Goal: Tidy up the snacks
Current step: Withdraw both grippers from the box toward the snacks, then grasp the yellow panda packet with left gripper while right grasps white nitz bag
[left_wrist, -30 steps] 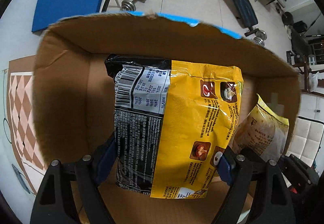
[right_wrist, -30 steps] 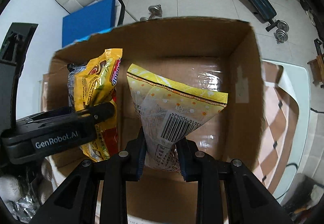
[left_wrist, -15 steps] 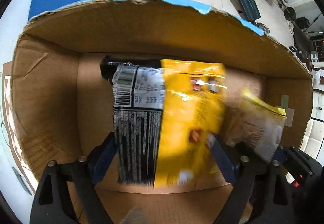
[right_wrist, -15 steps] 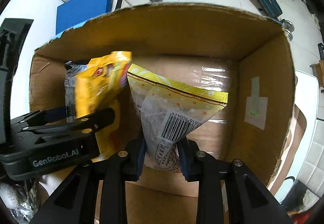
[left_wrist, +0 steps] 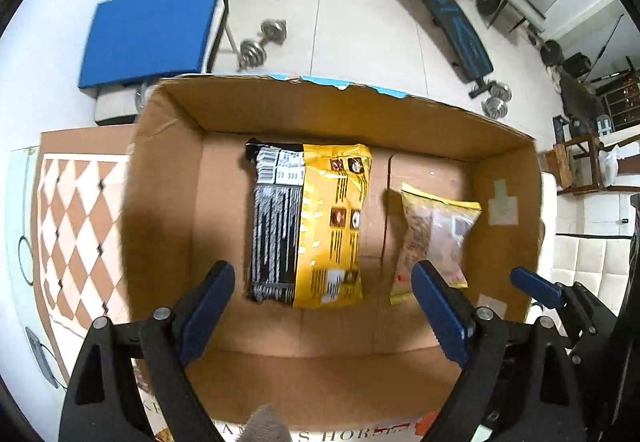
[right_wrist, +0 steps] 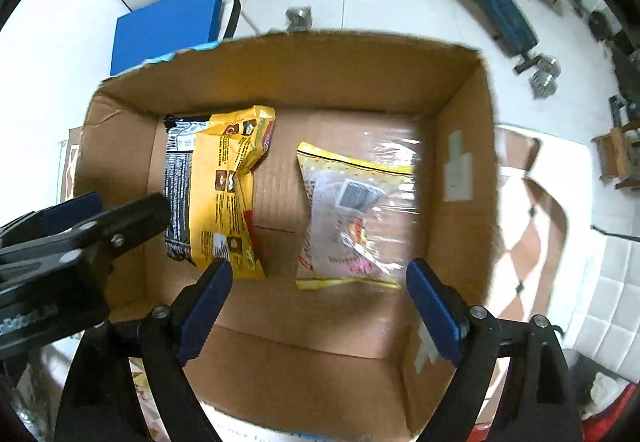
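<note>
Below, cardboard box [left_wrist: 168, 178] over tiled floor [left_wrist: 360, 26].

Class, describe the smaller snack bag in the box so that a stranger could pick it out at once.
Look inside the open cardboard box. Two bags lie on its floor; take the clear one with a yellow dotted top, not the larger yellow and black packet.

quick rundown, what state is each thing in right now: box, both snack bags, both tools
box: open at the top, two bags inside
yellow and black bag: lying flat on the box floor, released
clear bag with yellow edges: lying on the box floor, released, apart from the other bag
left tool: open, empty
right tool: open, empty, jaws have just been opening
</note>
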`<state>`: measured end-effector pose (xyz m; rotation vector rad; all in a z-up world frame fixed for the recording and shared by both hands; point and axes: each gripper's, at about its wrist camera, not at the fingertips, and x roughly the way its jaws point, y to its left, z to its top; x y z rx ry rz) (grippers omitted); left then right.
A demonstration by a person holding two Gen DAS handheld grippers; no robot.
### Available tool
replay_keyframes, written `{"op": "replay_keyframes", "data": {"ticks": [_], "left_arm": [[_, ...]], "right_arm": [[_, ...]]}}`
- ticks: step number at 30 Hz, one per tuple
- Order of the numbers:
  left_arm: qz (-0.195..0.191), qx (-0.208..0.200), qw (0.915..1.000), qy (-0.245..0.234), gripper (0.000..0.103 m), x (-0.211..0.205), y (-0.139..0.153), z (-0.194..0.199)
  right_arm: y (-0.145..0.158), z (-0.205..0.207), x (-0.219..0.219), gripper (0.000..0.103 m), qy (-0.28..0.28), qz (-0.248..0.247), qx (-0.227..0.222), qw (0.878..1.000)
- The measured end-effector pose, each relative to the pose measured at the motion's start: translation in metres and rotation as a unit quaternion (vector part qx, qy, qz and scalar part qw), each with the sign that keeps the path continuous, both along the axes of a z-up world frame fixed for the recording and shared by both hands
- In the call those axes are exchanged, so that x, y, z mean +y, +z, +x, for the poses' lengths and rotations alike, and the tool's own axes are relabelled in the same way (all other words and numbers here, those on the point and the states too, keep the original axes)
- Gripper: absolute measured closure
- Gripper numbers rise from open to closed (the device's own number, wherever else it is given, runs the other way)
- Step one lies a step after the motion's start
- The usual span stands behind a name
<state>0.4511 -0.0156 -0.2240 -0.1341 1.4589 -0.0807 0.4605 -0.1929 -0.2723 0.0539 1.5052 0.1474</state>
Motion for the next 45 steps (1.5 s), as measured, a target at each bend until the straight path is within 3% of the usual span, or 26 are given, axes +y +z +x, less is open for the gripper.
{"op": "replay_keyframes", "data": {"ticks": [7,15,24,28,32,38,45], "left_arm": [[0.011,-0.060,0.9981,0.006,0.012,0.009,0.040,-0.048],[0.025,-0.106,0.9941,0.003,0.012,0.004,0.063,-0.094],[0.019,-0.141,0.9899,-0.001,0.012,0.016,0.091,-0.139],[0.018,-0.158,0.9872,0.015,0.012,0.033,0.101,-0.160],[0.025,-0.148,0.9878,0.042,0.012,0.063,0.094,-0.183],[0.029,-0.074,0.9924,0.093,0.012,0.125,0.043,-0.217],[0.039,-0.004,0.9858,0.163,0.012,0.186,-0.019,-0.249]], "right_arm": [[0.040,-0.049,-0.002,0.012,-0.018,-0.016,-0.054,0.998],[0.084,-0.112,-0.001,0.012,-0.022,-0.033,-0.111,0.993],[0.122,-0.167,0.006,0.012,-0.051,-0.025,-0.142,0.988],[0.128,-0.184,0.012,0.012,-0.065,0.001,-0.137,0.988],[0.117,-0.200,0.023,0.012,-0.070,0.039,-0.110,0.991],[0.066,-0.213,0.059,0.012,-0.051,0.056,-0.051,0.996],[-0.009,-0.202,0.120,0.012,0.035,0.015,0.006,0.999]]}}
